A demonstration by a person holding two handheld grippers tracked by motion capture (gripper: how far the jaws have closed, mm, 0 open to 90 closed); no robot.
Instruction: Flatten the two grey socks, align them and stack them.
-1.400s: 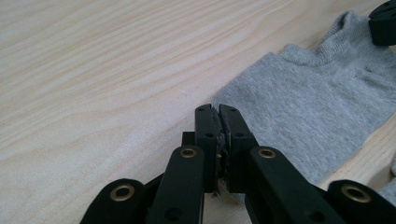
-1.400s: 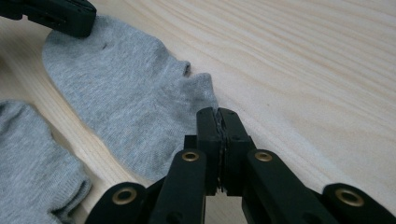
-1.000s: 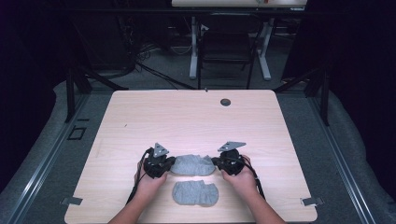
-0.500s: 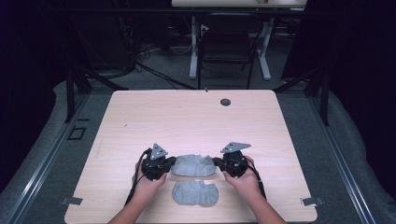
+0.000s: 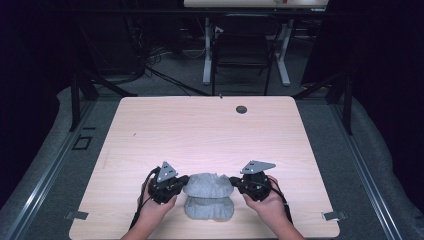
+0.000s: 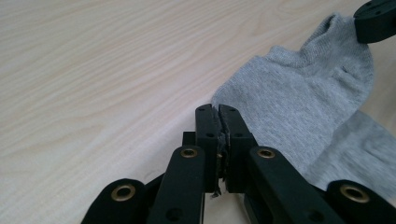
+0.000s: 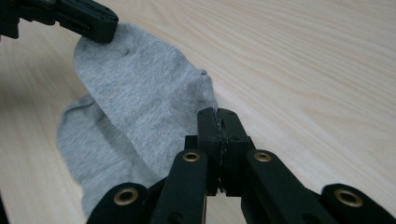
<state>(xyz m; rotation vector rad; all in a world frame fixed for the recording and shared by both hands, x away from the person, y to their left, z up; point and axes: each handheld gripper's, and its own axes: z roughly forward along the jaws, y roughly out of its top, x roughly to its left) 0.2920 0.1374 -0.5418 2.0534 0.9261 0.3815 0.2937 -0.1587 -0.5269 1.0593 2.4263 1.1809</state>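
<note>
A second sock [image 5: 210, 209] is lying flat at the table's [image 5: 200, 130] near edge. Just above it, the left gripper [image 5: 176, 184] and right gripper [image 5: 239, 183] are each pinching an end of the grey sock [image 5: 208, 185] (stretched between them). A second ago that sock was sitting farther back; beyond, a small dark disc [image 5: 241, 109] is resting by the far edge.

**A test bench in a darkened lab**

A pale wooden table [image 5: 210, 130] stands on grey carpet, ringed by black metal framing [image 5: 80, 95]. Beyond its far edge, loose cables [image 5: 150, 60] and a white-legged desk [image 5: 245, 45] sit in shadow.
</note>
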